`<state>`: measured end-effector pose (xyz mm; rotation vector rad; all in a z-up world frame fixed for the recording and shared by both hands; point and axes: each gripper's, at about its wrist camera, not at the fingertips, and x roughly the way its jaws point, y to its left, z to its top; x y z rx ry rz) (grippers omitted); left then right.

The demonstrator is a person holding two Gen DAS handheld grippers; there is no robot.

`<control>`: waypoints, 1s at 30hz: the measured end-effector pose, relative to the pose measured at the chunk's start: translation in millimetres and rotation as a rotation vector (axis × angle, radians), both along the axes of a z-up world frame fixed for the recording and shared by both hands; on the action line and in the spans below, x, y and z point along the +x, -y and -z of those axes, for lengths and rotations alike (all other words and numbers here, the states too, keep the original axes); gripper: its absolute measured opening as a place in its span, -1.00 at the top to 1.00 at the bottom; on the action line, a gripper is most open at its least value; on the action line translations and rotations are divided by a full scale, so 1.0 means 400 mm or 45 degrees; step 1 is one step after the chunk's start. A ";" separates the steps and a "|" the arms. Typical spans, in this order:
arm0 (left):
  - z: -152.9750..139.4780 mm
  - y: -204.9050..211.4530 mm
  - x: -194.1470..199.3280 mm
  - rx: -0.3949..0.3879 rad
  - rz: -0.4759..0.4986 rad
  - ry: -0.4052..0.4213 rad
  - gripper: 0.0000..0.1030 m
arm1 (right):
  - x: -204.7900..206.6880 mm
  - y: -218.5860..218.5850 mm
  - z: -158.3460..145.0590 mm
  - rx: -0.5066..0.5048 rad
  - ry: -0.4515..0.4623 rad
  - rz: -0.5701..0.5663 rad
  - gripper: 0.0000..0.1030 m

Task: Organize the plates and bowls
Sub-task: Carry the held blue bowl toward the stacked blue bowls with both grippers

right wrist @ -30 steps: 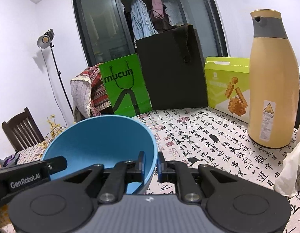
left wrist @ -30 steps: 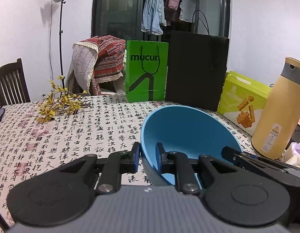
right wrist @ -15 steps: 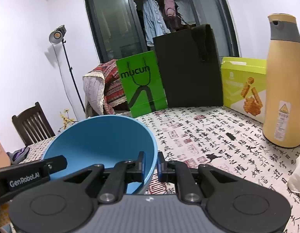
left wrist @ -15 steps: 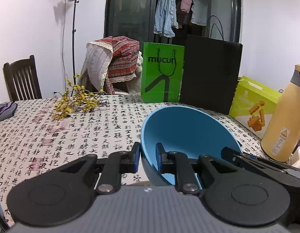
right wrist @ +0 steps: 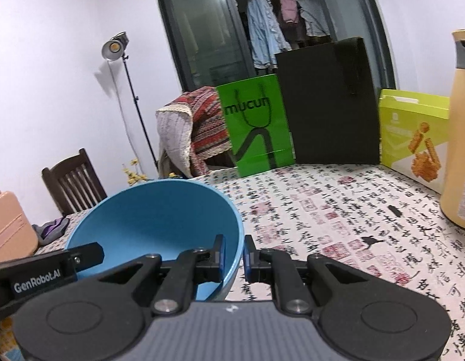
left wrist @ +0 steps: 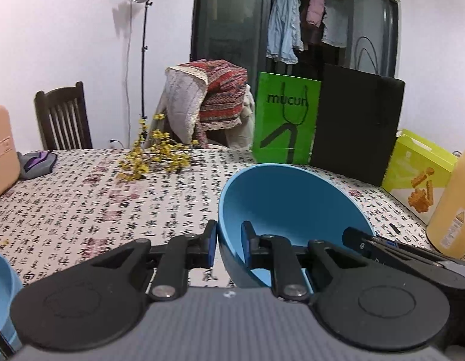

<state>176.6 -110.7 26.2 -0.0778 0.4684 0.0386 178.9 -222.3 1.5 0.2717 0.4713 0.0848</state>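
Together, the left gripper (left wrist: 229, 245) and right gripper (right wrist: 234, 254) each clamp narrowly on opposite rims of a smooth, round blue bowl (left wrist: 288, 207), held tilted above the calligraphy-printed tablecloth (left wrist: 82, 207).

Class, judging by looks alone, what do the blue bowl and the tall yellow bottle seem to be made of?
Blue bowl: probably plastic or melamine, matte; thin even rim, flat colour, no glare. Tall yellow bottle: likely coated metal or plastic, satin body with a grey plastic-looking cap; the smooth surface leaves it open.
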 end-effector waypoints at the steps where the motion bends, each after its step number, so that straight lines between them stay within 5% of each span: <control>1: -0.002 -0.006 -0.002 -0.001 -0.007 0.000 0.67 | 0.000 -0.009 -0.001 -0.001 0.001 -0.010 0.77; 30: -0.013 -0.181 -0.082 -0.009 -0.241 0.007 0.67 | 0.006 -0.205 -0.015 0.009 0.014 -0.249 0.77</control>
